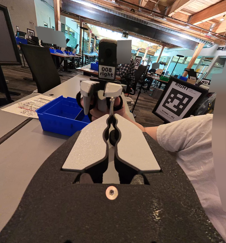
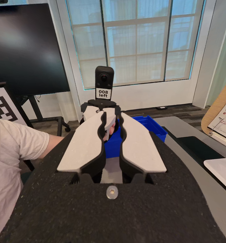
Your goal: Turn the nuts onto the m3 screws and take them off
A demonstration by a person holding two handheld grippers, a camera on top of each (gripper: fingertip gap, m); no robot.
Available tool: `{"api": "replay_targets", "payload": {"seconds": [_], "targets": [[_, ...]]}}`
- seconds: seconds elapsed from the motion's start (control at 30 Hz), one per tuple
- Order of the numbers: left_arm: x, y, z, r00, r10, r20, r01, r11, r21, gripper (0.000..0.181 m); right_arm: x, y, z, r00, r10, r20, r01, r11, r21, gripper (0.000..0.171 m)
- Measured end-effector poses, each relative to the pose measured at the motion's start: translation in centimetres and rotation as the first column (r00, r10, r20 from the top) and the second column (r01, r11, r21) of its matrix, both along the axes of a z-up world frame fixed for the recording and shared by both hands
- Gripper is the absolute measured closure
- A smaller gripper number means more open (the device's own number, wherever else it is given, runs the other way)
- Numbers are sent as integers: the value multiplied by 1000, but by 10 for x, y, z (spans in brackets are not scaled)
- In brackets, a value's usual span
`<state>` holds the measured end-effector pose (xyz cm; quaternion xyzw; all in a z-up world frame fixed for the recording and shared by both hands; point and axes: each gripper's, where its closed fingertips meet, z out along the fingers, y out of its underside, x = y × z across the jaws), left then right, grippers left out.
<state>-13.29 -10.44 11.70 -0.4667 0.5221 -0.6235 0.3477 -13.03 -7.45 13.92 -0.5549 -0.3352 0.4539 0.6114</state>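
Pinching screw (image 1: 111, 109) upright at tips of left gripper (image 1: 111, 118), nut near its top | right gripper (image 2: 112, 119) fingers parted, empty, facing left | blue bin (image 1: 62, 115) on table (image 1: 17, 164) behind.

Your left gripper (image 1: 111, 119): grey fingers closed at the tips on the lower end of a slim silver screw (image 1: 111, 106), which stands upright, head at top. Your right gripper (image 1: 96, 100): facing you just beyond the screw, fingers parted, one to each side of the screw head, held in a hand (image 1: 103, 109). Blue bin (image 1: 62, 114): open, divided into compartments, on the grey table (image 1: 17, 164), left of both grippers. Clear bag of small hardware (image 1: 26, 106): flat on the table beyond the bin. Framed marker sign (image 1: 178, 101): standing at right.
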Motion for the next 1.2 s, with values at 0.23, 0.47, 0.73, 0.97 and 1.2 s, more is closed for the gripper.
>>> {"api": "replay_targets", "payload": {"seconds": [0.23,0.47,0.73,0.97,1.2], "targets": [[3,-4,-3,1000,-9,-11,9,1000,12,180,-20,-15,-1,997,56,50,-58,998,31,150],[0,-1,1,1000,-1,4,1,1000,-3,180,-1,-4,2,999,35,-10,-35,999,-11,153],[3,-6,-1,1000,-10,-5,10,1000,10,180,-16,-12,-1,998,43,52,-44,999,25,148],[0,-3,1,1000,3,4,-3,1000,13,180,-5,-13,6,997,76,-20,-76,997,-2,151],[3,-7,-2,1000,-2,-8,2,1000,21,180,-13,-12,1,997,71,15,-71,998,0,147]]}}
